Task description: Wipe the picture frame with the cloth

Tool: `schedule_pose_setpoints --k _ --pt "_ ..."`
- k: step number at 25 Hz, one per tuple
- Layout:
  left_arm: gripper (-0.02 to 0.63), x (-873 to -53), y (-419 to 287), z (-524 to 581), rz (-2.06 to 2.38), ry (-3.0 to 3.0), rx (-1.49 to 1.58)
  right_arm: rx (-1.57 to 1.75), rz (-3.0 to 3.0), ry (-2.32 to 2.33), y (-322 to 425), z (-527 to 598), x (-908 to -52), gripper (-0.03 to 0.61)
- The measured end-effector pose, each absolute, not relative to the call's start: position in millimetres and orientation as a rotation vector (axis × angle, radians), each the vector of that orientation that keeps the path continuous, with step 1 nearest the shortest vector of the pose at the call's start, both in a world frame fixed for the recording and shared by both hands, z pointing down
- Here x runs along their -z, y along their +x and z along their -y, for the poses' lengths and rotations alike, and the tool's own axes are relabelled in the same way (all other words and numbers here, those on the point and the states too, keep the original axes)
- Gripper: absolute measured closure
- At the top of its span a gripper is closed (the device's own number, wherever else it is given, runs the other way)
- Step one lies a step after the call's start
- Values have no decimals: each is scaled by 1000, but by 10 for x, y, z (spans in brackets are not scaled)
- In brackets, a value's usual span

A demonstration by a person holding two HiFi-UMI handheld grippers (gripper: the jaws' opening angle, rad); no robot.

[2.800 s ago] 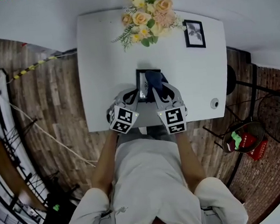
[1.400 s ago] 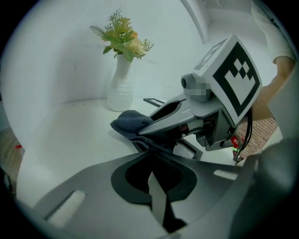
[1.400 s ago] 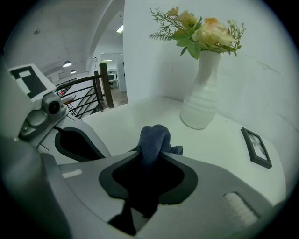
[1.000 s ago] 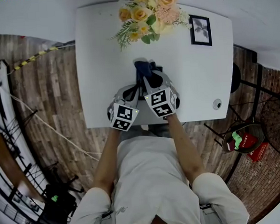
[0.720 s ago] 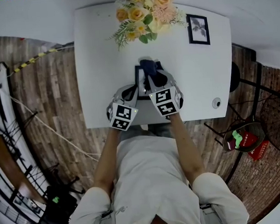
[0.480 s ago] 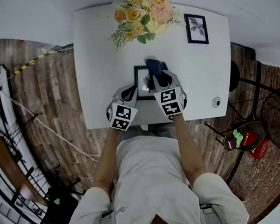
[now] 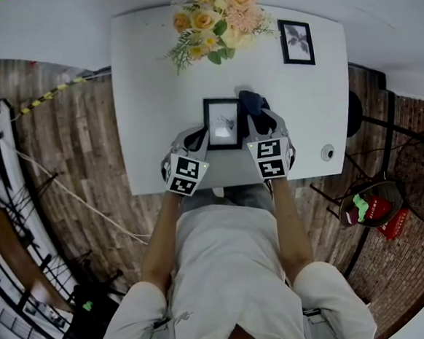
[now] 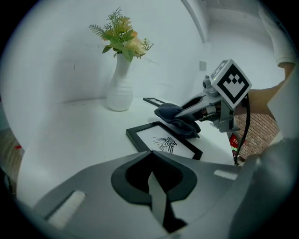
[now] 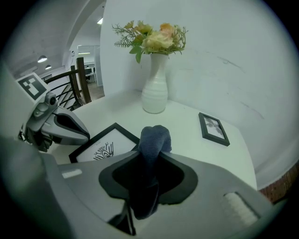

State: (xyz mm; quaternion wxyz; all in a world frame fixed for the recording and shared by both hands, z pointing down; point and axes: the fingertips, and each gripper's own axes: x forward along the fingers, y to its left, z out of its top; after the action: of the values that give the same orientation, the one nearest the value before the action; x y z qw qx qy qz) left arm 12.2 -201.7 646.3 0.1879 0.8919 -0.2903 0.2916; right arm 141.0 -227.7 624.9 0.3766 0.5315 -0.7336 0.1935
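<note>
The fingers of the right gripper [image 9: 148, 168] are clamped tight on a dark blue cloth [image 9: 154, 137], which bunches up out of them and hangs down behind. The fingers of the left gripper [image 8: 154, 186] are pressed together with nothing between them. The cloth's bunched end sits at the right edge of the black-framed picture with a white sheet and line drawing [image 7: 223, 123], close to its far corner. That picture frame lies flat on the white bench [image 7: 155, 96], near the front edge, and the left gripper's tips sit just beside its near left corner. Farther back stand a white ribbed vase of yellow and peach flowers [image 7: 218, 18] and, to its right, a smaller black picture frame [image 7: 296, 41], both well apart from the grippers
</note>
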Motion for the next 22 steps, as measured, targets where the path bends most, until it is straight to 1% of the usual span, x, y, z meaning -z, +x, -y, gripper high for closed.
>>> schedule_pose_setpoints --k 5,10,16,22 --pt "594 -6456 124 2014 811 2511 -816 -442 1934 1360 1261 2236 -5982 482" --pt "594 -6456 121 2020 809 2512 -812 -409 2018 1304 903 2216 -5841 482" --pt "594 -6462 131 2017 804 2516 -812 -404 2069 1203 491 2196 -5958 482" --pt "594 -6454 130 2014 799 2524 -814 -447 2084 1116 240 2191 -6194 482"
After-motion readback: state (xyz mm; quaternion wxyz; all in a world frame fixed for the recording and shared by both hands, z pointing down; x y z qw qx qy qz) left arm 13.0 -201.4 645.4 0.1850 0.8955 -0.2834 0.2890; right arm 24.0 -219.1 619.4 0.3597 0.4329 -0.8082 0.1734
